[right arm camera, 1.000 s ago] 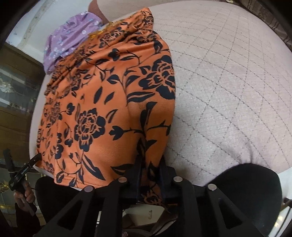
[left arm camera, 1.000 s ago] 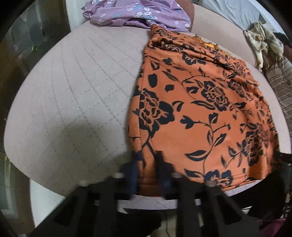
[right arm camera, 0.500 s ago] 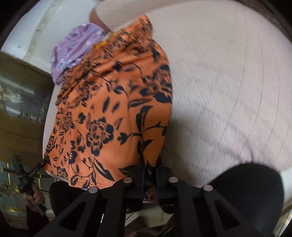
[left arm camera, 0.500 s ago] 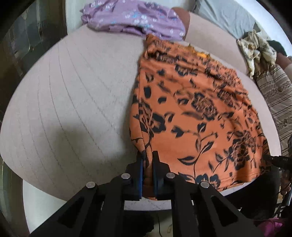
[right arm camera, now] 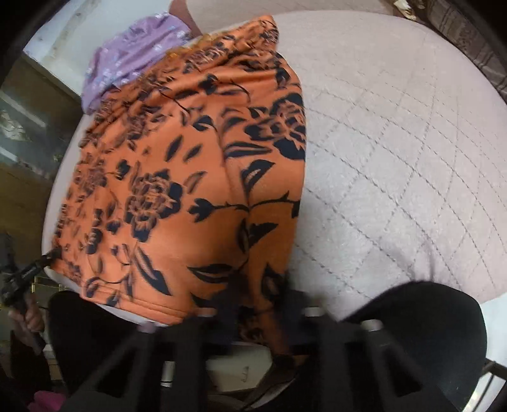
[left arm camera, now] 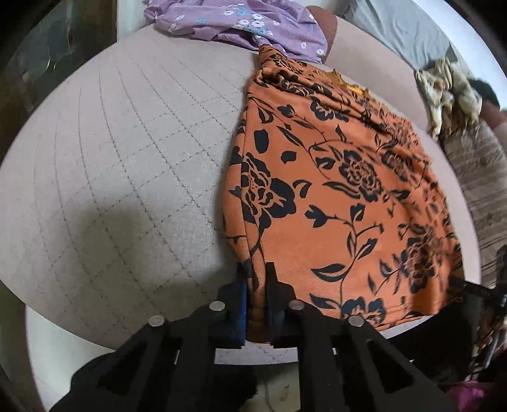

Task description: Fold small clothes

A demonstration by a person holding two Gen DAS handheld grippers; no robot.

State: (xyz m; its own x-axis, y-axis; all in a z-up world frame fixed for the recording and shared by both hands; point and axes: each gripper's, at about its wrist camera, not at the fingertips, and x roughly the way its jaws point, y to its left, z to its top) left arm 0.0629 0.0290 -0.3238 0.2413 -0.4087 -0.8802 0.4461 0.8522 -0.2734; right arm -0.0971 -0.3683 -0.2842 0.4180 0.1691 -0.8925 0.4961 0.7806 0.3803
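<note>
An orange garment with black flowers (left arm camera: 342,196) lies spread on a quilted beige cushion (left arm camera: 120,177). My left gripper (left arm camera: 257,272) is shut on its near left corner at the cushion's front edge, with cloth pinched between the two fingers. In the right wrist view the same orange garment (right arm camera: 190,190) fills the left half, and my right gripper (right arm camera: 256,294) is shut on its near right corner. That view is blurred. The left gripper (right arm camera: 30,272) shows small at the garment's far corner, held by a hand.
A purple flowered garment (left arm camera: 240,22) lies bunched at the cushion's far edge, touching the orange one. A beige crumpled cloth (left arm camera: 443,88) and a striped brown fabric (left arm camera: 481,177) lie to the right. A dark wooden cabinet (right arm camera: 28,126) stands on the left of the right view.
Both grippers' fingers have closed onto the garment's near hem corners. The cloth has bunched a little between the fingers; the garment otherwise stays flat on the cushion.
</note>
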